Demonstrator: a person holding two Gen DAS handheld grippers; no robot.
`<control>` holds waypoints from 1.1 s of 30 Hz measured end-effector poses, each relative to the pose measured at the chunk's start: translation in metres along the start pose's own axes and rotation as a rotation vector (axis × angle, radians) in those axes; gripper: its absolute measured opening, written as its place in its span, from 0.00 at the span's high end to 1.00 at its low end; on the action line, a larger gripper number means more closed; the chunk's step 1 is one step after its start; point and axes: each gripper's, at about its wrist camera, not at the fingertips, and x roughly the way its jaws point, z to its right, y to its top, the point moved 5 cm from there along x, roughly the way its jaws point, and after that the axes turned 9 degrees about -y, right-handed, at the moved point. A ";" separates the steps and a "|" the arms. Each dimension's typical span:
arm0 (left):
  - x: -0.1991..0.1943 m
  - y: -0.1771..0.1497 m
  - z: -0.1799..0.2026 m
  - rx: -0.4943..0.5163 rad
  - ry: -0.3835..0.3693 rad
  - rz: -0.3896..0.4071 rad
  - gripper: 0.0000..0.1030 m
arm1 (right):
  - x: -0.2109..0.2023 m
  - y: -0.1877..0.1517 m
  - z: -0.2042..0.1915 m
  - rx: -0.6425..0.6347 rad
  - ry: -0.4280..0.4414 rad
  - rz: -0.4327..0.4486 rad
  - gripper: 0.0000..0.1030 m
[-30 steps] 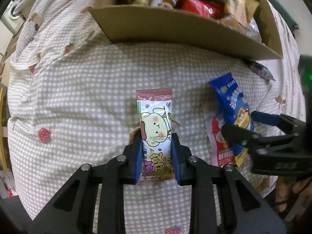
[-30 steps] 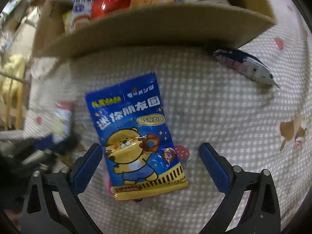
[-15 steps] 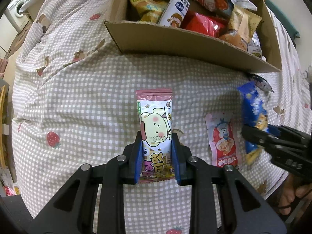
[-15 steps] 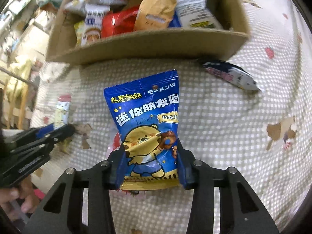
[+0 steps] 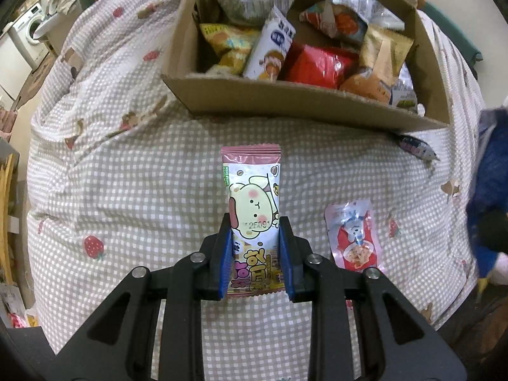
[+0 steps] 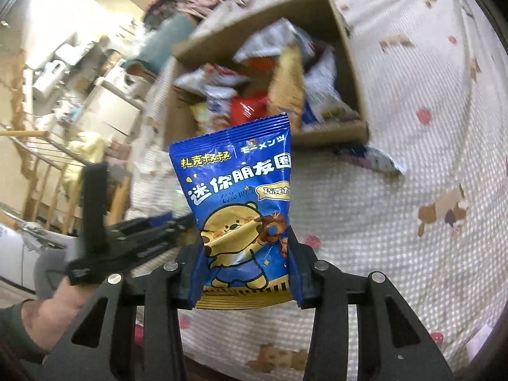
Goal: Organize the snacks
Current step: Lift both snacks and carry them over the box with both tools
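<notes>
While clamped low down between left gripper [image 5: 254, 254] pads, pink snack bar [image 5: 252, 203] stands lifted above checked cloth [image 5: 127, 190]. Blue snack bag [image 6: 241, 209] pinched by bottom end in right gripper [image 6: 244, 273], held up off cloth. Cardboard box [image 5: 285, 108] full of snacks toward far edge. Red-white pouch [image 5: 354, 235] flat on cloth toward near right corner.

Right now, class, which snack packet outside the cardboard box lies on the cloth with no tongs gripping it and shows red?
The flat red-and-pink foil packet, lying free right of the held pink packet.
</notes>
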 end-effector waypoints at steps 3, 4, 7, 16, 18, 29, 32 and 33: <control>-0.018 0.008 0.001 0.012 0.004 0.054 0.78 | -0.019 0.007 -0.010 -0.016 0.025 0.092 0.57; -0.027 0.009 0.000 0.019 0.003 0.071 0.78 | -0.025 0.009 -0.010 -0.014 0.025 0.116 0.57; -0.051 0.018 0.004 0.038 0.002 0.135 0.78 | -0.037 0.019 -0.010 0.021 0.010 0.184 0.57; -0.092 0.052 -0.003 0.036 -0.012 0.262 0.78 | -0.027 0.044 -0.016 0.064 -0.010 0.221 0.57; -0.088 0.059 0.001 0.068 0.003 0.258 0.78 | -0.020 0.054 -0.024 0.060 0.001 0.222 0.57; -0.071 0.125 0.013 0.154 0.032 0.277 0.78 | 0.020 0.111 -0.034 0.014 -0.040 0.215 0.57; -0.064 0.139 0.017 0.171 0.034 0.290 0.78 | 0.031 0.124 -0.031 0.006 -0.059 0.211 0.57; -0.062 0.142 0.017 0.175 0.039 0.297 0.78 | 0.035 0.127 -0.029 0.007 -0.062 0.210 0.57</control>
